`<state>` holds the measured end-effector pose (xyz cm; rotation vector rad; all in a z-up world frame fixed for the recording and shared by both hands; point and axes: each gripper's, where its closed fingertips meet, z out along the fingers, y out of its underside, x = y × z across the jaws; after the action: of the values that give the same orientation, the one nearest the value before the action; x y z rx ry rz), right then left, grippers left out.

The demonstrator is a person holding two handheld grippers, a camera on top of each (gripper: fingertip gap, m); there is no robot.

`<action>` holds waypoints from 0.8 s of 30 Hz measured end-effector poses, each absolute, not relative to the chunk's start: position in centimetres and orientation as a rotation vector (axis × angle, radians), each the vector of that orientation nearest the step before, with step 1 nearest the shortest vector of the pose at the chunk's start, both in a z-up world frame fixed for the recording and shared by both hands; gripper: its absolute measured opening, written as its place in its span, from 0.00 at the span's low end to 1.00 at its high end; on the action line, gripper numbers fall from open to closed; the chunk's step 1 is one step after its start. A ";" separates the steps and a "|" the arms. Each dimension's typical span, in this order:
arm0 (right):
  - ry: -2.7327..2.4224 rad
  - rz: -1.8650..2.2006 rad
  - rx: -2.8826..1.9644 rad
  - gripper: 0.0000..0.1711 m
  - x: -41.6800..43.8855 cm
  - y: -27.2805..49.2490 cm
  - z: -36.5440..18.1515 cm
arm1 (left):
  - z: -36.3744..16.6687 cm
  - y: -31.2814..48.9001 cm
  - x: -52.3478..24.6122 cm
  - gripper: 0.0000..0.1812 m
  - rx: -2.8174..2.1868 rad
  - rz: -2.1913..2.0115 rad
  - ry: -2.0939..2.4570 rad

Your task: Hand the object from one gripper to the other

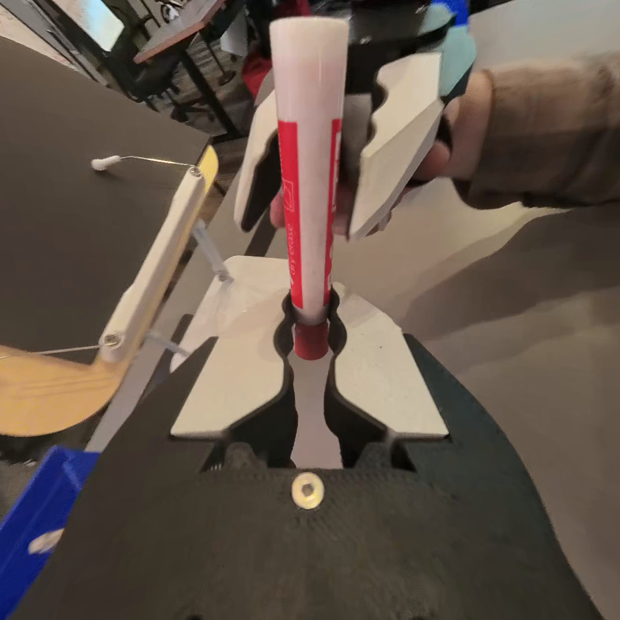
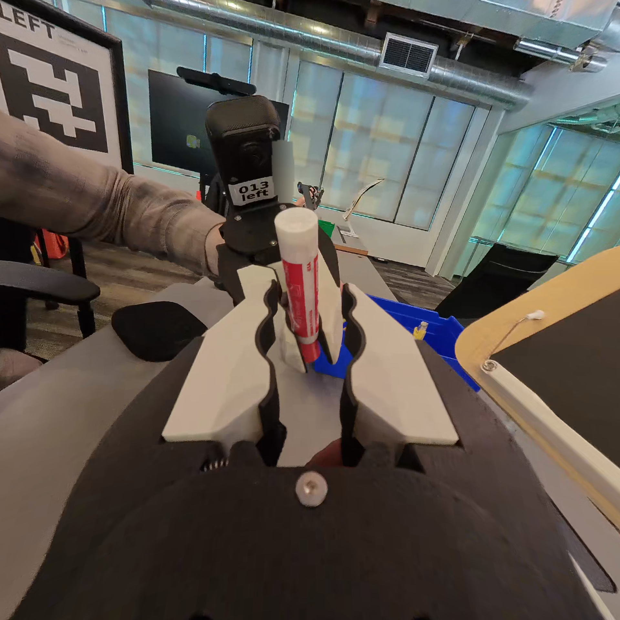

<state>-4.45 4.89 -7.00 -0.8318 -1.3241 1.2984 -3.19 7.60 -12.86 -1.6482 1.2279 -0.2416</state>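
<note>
Left tongs (image 1: pixel 310 313) clamp one marker (image 1: pixel 308 161); right tongs (image 2: pixel 310 295) open.

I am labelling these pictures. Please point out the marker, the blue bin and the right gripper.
marker (image 1: pixel 312 208): left wrist view, on its white and red barrel.
blue bin (image 2: pixel 419 322): right wrist view, on its inner wall.
right gripper (image 2: pixel 310 302): right wrist view, midway between its fingertips.
</note>
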 end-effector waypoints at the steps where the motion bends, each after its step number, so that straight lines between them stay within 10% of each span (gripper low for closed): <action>1: -1.337 1.309 -0.832 0.18 -4.7 4.6 -7.3 | -12.9 7.3 -2.7 0.09 -1.639 -0.280 1.232; 9: -1.335 1.467 -0.889 0.09 -5.0 4.3 -7.4 | -12.2 6.6 -1.5 0.10 -1.609 -0.423 1.184; 12: -1.236 1.594 -0.970 0.09 -4.6 5.6 -6.7 | -11.4 6.1 -1.8 0.28 -1.479 -0.236 1.287; 24: -1.376 1.883 -1.310 0.09 -6.2 3.9 -10.7 | -4.3 6.0 -4.3 0.27 -0.391 1.298 1.724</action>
<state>-6.17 3.91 -10.74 -1.3100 -1.3757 1.8835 -4.32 6.00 -4.35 -0.3910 1.7236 1.2983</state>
